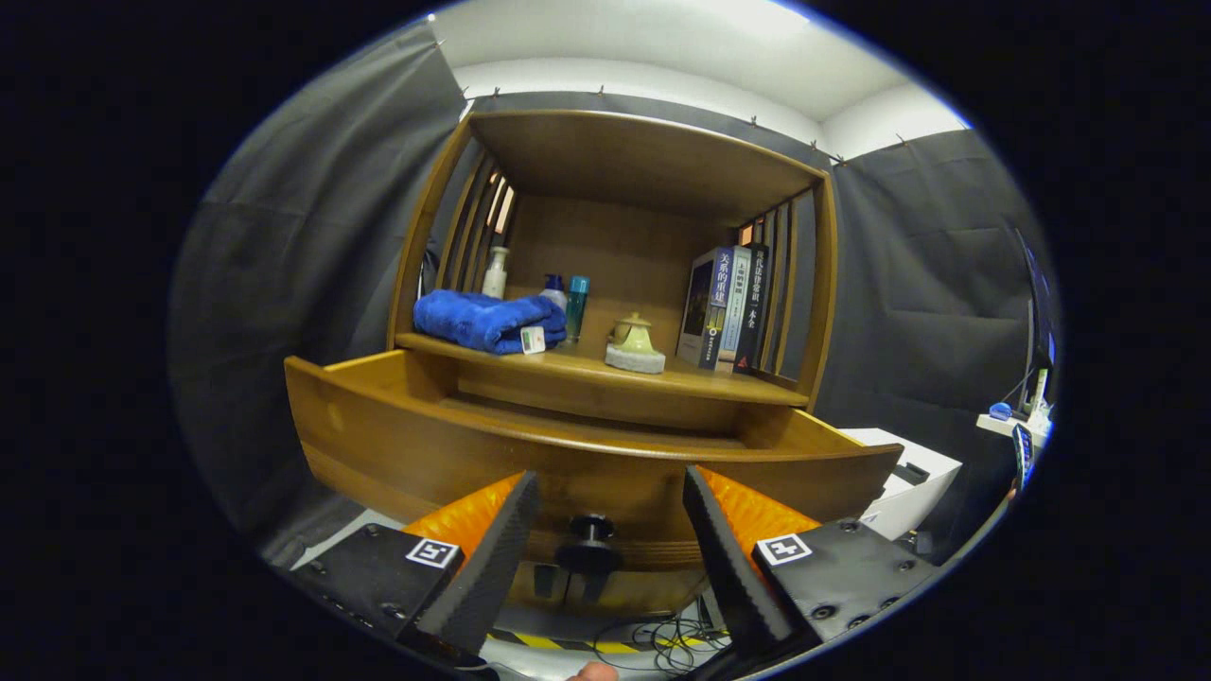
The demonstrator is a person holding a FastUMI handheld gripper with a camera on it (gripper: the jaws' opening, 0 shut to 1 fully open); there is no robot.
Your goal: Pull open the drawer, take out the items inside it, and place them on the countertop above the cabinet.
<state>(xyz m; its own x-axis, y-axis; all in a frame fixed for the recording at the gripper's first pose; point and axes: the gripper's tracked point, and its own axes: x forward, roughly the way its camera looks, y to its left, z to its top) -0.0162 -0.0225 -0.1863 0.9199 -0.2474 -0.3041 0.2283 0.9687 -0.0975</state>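
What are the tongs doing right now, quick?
Tongs: open, holding nothing. The fingers sit spread on either side of the drawer knob, not pressing on it. The drawer is already pulled out.

Books (727, 307), white box (913, 478), floor cables (674, 638)

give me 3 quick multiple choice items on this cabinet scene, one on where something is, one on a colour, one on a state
1. Where is the drawer knob?
A. between the fingers
B. on the countertop
C. beside the books

2. What colour is the folded towel?
A. red
B. blue
C. white

3. How is the drawer?
A. shut
B. pulled open
C. removed

Answers:
1 A, the knob sits in the gap of the gripper, untouched.
2 B, the towel on the countertop is blue.
3 B, the drawer front stands well forward of the cabinet, and the jaws are open.
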